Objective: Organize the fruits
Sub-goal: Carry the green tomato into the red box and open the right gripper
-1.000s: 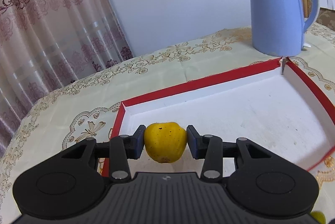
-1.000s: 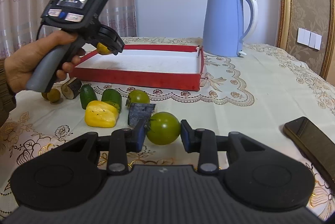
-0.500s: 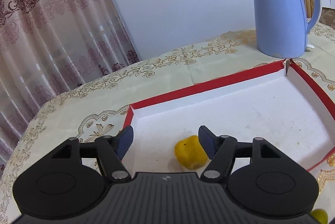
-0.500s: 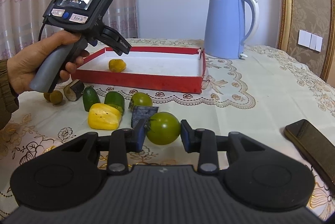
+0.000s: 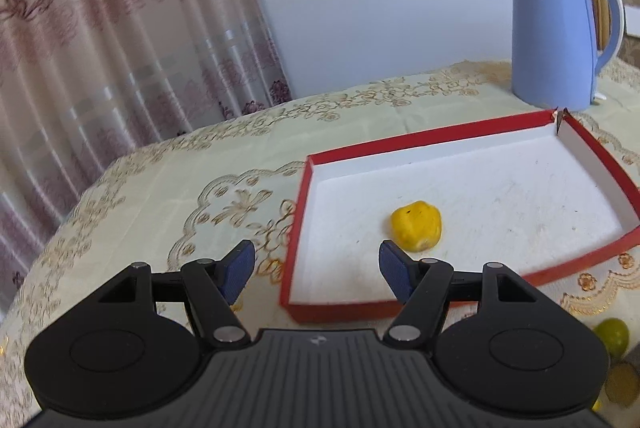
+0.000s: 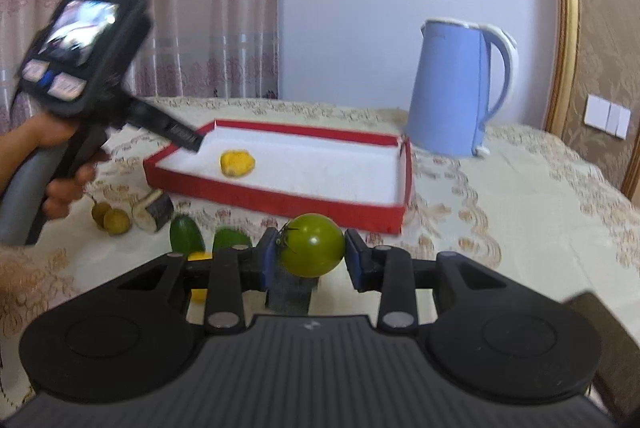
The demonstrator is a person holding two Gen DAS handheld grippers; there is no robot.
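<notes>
While right gripper [image 6: 310, 260] clamps green tomato [image 6: 312, 245] between pads above cloth, we see left gripper [image 5: 316, 268] spread wide, holding nothing, at near-left corner of red tray [image 5: 464, 131]. Yellow fruit [image 5: 417, 226] lies inside tray, just beyond right pad. Blue kettle [image 5: 554, 40] stands behind tray.

Beside the green tomato [image 6: 312, 245], a yellow fruit [image 6: 199, 256] and a dark block [image 6: 291, 292] hide behind the right gripper [image 6: 311, 260], and a dark slab [image 6: 612, 340] is cut off at right.
</notes>
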